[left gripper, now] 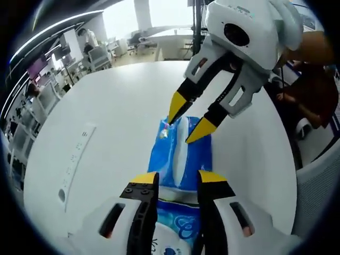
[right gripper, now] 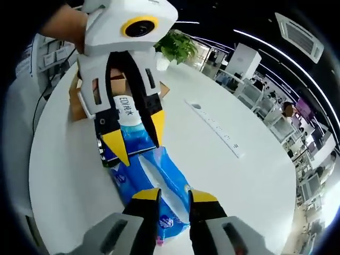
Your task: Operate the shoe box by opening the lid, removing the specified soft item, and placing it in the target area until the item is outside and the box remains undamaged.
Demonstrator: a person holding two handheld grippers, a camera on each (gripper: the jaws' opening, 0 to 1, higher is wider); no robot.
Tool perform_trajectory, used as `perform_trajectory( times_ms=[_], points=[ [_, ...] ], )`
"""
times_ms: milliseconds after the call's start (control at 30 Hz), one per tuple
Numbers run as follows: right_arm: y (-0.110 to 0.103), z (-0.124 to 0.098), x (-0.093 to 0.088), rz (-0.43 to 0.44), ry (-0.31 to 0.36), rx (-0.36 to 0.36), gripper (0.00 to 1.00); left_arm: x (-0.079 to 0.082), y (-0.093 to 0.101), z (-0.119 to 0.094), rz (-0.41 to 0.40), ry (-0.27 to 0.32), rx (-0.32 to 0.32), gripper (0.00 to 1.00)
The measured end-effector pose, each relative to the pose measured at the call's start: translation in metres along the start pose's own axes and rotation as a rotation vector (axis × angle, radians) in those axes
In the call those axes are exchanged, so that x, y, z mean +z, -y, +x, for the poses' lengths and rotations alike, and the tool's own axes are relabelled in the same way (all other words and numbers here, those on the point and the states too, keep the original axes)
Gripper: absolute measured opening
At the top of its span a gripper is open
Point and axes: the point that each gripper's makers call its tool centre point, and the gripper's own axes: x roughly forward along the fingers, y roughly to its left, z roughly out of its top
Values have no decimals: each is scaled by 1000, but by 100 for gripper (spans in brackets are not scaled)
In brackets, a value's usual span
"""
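A blue soft tissue pack (left gripper: 180,151) (right gripper: 154,172) lies lengthwise between the two grippers over the white round table (left gripper: 106,106). My left gripper (left gripper: 178,178) (right gripper: 137,138) has its yellow-tipped jaws closed on one end of the pack. From the opposite side, my right gripper (left gripper: 189,119) (right gripper: 175,195) pinches the other end. Behind the left gripper in the right gripper view stands the brown cardboard shoe box (right gripper: 75,103), mostly hidden by that gripper. The whole pack is outside the box.
A long white socket strip (left gripper: 74,159) (right gripper: 218,127) is set into the table top. A potted plant (right gripper: 178,45) stands at the table's far edge beyond the box. A person (left gripper: 313,79) is close to the table's rim, and office desks lie beyond.
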Motion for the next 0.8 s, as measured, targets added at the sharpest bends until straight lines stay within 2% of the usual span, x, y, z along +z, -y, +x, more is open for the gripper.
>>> perform_trajectory(
  times_ms=[133, 300, 433, 667, 800],
  points=[
    [-3, -7, 1, 20, -1, -3, 24, 0, 4, -6, -26, 14, -13, 36],
    [-12, -14, 0, 55, -17, 6, 34, -2, 15, -23, -41, 38, -28, 40],
    [-19, -19, 3, 77, -12, 16, 40, 0, 21, -38, -63, 85, -13, 46],
    [-30, -28, 17, 104, 15, 5, 49, -8, 27, -67, -96, 113, 1, 54],
    [-33, -32, 22, 115, 24, -9, 55, -11, 30, -84, -142, 144, 14, 59]
  ],
)
